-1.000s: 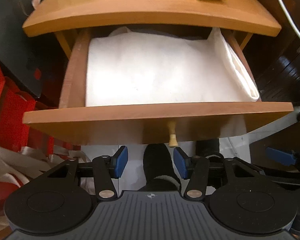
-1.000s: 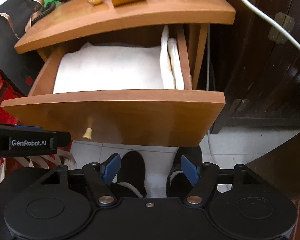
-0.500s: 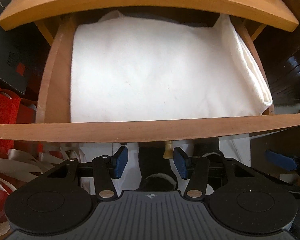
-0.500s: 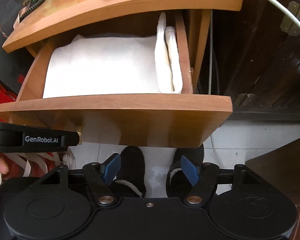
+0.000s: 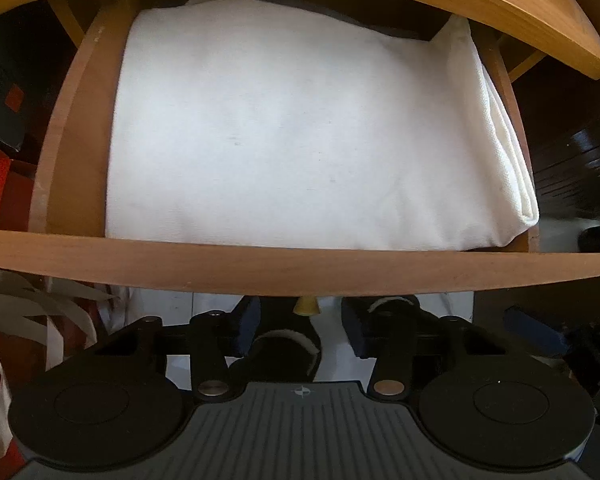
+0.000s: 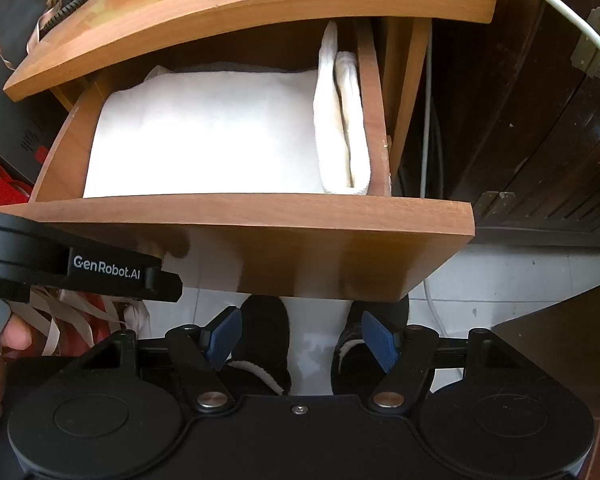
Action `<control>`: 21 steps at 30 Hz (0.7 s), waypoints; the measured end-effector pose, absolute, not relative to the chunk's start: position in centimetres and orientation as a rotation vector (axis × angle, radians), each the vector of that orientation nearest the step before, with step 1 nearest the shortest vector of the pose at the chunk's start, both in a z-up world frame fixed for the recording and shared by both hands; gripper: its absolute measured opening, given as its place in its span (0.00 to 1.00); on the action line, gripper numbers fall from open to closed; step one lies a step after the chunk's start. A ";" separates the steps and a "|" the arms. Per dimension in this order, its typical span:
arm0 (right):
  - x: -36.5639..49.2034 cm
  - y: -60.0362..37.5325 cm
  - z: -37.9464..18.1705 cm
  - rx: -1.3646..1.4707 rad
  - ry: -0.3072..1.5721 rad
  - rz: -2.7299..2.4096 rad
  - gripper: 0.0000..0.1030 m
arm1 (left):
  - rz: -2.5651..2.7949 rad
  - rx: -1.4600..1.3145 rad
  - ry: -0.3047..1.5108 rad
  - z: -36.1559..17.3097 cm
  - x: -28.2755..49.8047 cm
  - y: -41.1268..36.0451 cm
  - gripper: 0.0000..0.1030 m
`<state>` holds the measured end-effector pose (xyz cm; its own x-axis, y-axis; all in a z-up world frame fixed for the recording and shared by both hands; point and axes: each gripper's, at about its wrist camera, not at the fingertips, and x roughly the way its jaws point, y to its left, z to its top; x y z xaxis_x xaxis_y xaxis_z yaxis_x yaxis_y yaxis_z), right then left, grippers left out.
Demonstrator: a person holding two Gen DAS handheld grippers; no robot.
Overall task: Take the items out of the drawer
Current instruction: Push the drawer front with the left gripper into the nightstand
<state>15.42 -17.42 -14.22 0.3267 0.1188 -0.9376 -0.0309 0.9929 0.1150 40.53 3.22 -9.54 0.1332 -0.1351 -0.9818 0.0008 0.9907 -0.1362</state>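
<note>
Left gripper (image 5: 300,330): jaws spread, nothing between them. Right gripper (image 6: 302,340): jaws likewise spread and bare. Just ahead of both jaws, the pulled-out brown wooden drawer (image 5: 283,270), its small brass knob (image 5: 307,306) at the left jaws. Beyond the front panel, a folded white cloth (image 5: 300,140) fills the drawer.

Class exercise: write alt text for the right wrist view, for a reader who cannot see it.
An open wooden drawer under a nightstand top holds folded white cloth that nearly fills it. The right gripper hangs open and empty below the drawer front, above two black shoes on a white tiled floor.
</note>
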 end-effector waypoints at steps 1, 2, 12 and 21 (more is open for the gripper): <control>15.5 -17.5 -14.3 0.082 1.236 0.097 0.62 | -0.096 -0.118 1.436 -9.7 40.6 3.2 0.40; 15.5 -17.5 -14.4 0.083 1.238 0.097 0.61 | -0.093 -0.125 1.439 -9.8 40.6 3.2 0.38; 15.9 -17.6 -14.8 0.083 1.248 0.105 0.57 | -0.086 -0.222 1.443 -10.5 40.9 3.8 0.19; 16.1 -17.4 -15.2 0.088 1.249 0.123 0.56 | -0.079 -0.163 1.423 -10.2 40.5 3.2 0.13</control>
